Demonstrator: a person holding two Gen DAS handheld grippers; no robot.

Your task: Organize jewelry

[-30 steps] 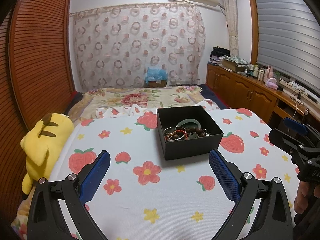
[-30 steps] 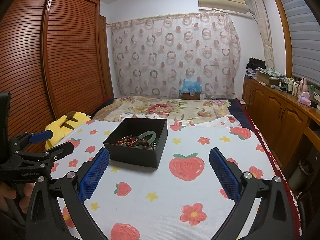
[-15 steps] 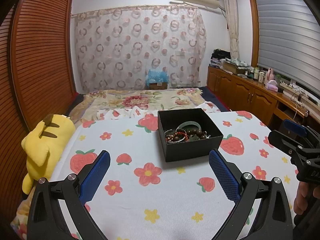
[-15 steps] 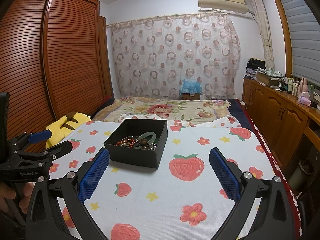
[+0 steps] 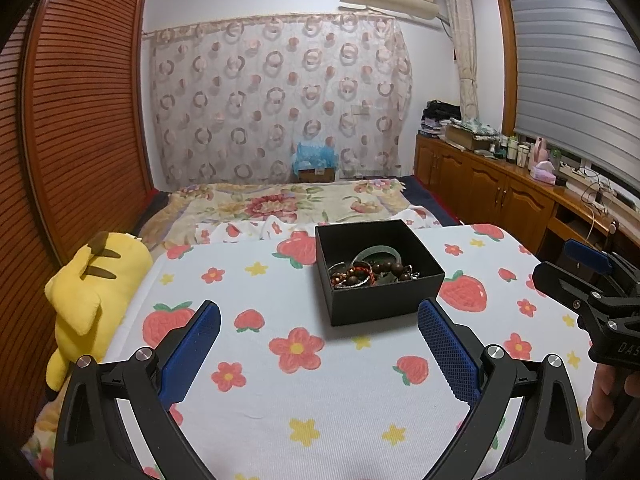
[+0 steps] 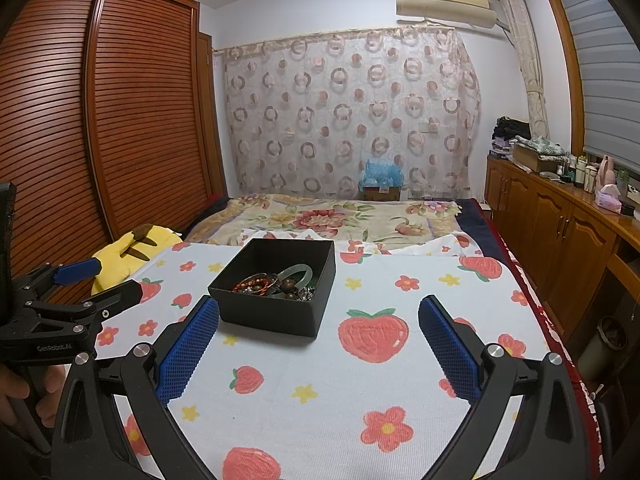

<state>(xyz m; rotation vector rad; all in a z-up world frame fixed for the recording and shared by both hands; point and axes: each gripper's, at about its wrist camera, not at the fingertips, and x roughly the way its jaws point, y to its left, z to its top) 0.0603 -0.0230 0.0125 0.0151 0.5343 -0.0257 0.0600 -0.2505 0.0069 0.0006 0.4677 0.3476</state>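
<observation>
Black box [image 5: 380, 276] holds tangled bracelets [image 5: 370, 270]; left gripper [image 5: 318, 338] and right gripper [image 6: 318, 332] both gape empty.

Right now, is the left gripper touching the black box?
Apart. In the left wrist view, the left gripper shows strawberry cloth between its fingertips and the black box.

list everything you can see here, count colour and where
box: 1, black, open, on the cloth
jewelry: tangled pile, brown and red beads, pale green bangle, inside the box
cloth: 1, white with strawberries and flowers, under the box
plush toy: 1, yellow, left edge of the cloth
blanket: 1, floral cream, behind the cloth
wardrobe: brown slatted, left wall
left gripper: open, empty
right gripper: open, empty
</observation>
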